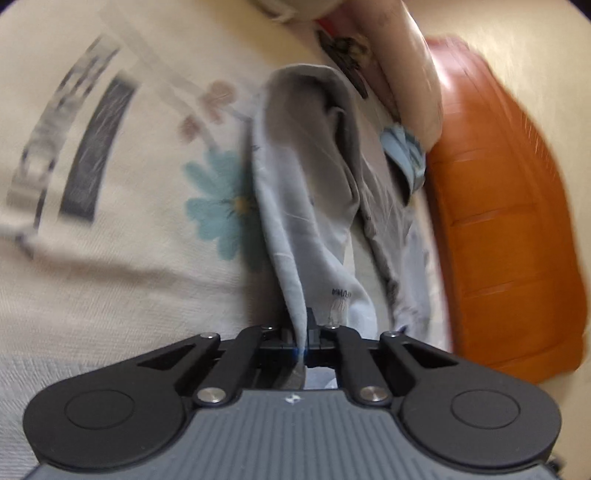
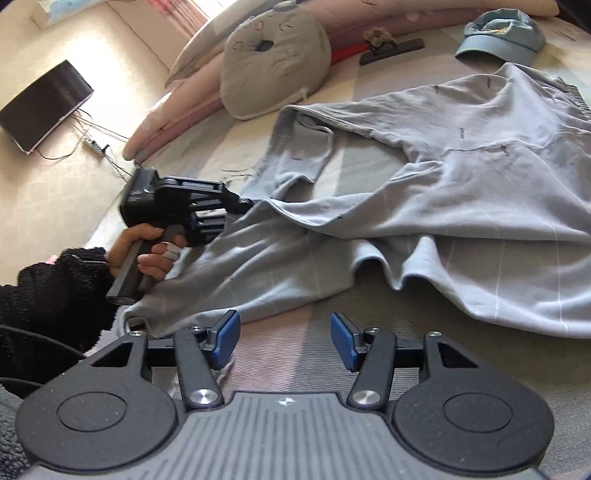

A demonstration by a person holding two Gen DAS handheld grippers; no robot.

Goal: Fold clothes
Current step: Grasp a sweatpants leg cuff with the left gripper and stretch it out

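I count one garment: a pale blue hooded top (image 2: 461,206) spread on the bed (image 2: 369,354), crumpled, its long axis running from lower left to upper right in the right wrist view, hood (image 2: 303,147) toward the upper left. My left gripper (image 1: 307,328) is clenched on a fold of this top; in its own view the cloth rises straight ahead from between the jaws. My right gripper (image 2: 283,339) stands released, jaws apart, just short of the hem and touching nothing. Also counted: one blue cap (image 2: 502,35), one grey cushion (image 2: 273,62), one orange cabinet (image 1: 498,229), one black panel (image 2: 44,103) on the floor.
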